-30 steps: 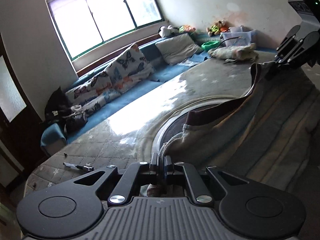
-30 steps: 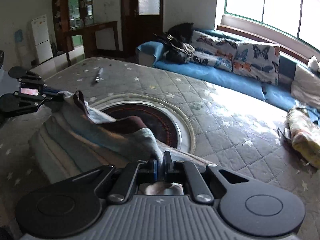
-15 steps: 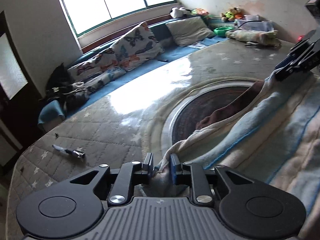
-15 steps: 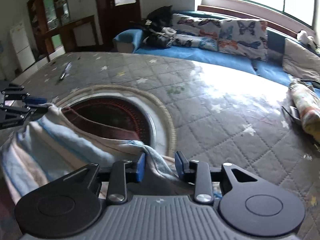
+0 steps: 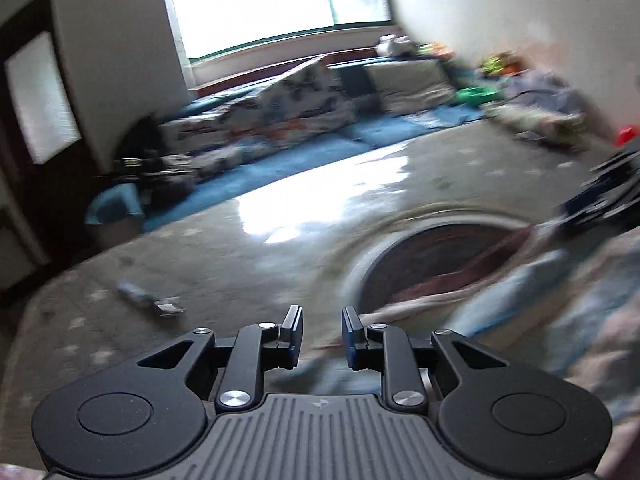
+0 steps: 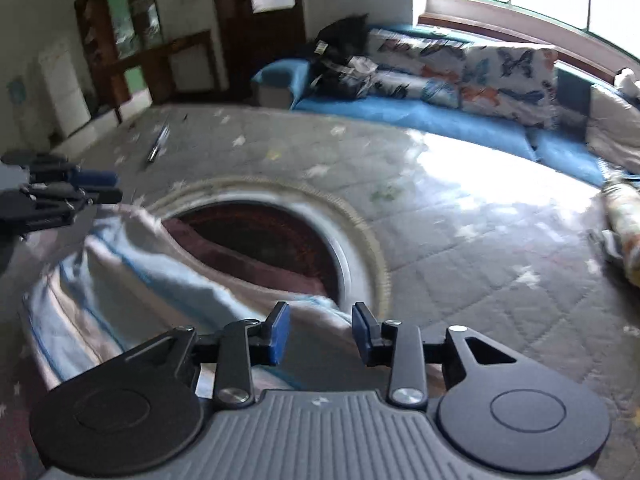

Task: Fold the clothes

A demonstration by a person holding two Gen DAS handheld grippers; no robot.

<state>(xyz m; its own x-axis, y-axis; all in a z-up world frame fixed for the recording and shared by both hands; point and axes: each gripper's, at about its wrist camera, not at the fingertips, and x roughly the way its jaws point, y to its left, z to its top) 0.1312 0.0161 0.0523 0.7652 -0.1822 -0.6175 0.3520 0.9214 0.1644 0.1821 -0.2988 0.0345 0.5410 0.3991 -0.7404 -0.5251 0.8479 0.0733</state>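
A pale striped garment [image 6: 132,280] with blue lines and a dark red collar band lies on the grey quilted bed [image 6: 480,240], partly over a round dark-red patch [image 6: 280,236]. In the left wrist view the same garment [image 5: 532,300] spreads to the right, blurred. My left gripper [image 5: 321,330] is open, with the cloth's edge just beyond its fingers. My right gripper [image 6: 321,330] is open above the garment's near corner. The left gripper [image 6: 60,196] shows at the left edge of the right wrist view, and the right gripper [image 5: 600,196] at the right edge of the left wrist view.
A pen-like object [image 5: 148,300] lies on the bed to the left. Butterfly-print cushions [image 6: 480,76] and blue padding [image 6: 400,116] line the far side under the window. A rolled patterned bundle [image 6: 624,224] sits at the right edge. Toys and clutter [image 5: 520,76] fill the far corner.
Both grippers went from shut on the garment's edge to open, letting the cloth drop flat onto the bed. Both have drawn back a little and the views are motion-blurred.
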